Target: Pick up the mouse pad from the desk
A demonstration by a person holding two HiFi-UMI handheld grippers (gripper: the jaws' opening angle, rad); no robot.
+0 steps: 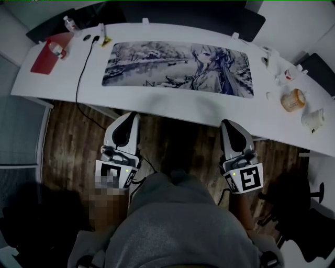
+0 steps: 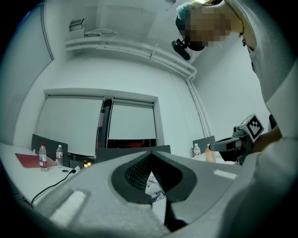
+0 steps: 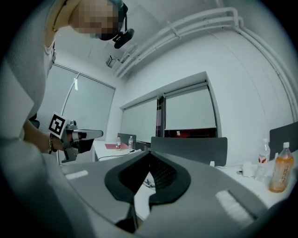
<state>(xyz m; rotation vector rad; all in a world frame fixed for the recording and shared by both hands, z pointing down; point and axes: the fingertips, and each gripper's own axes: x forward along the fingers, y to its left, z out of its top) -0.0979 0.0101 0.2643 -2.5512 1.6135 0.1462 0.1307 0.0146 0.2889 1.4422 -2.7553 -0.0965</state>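
A long mouse pad printed with a snowy scene and a drawn figure lies flat across the middle of the white desk. Both grippers hang short of the desk's near edge, over the wooden floor, and point toward it. My left gripper is shut and empty, level with the pad's left part. My right gripper is also shut and empty, level with the pad's right part. In the left gripper view, a sliver of the pad shows past the closed left gripper. The right gripper view shows the same past the right gripper.
A red folder, a small bottle and a black cable occupy the desk's left end. An orange drink bottle and white items sit at the right end. Dark chairs stand behind the desk.
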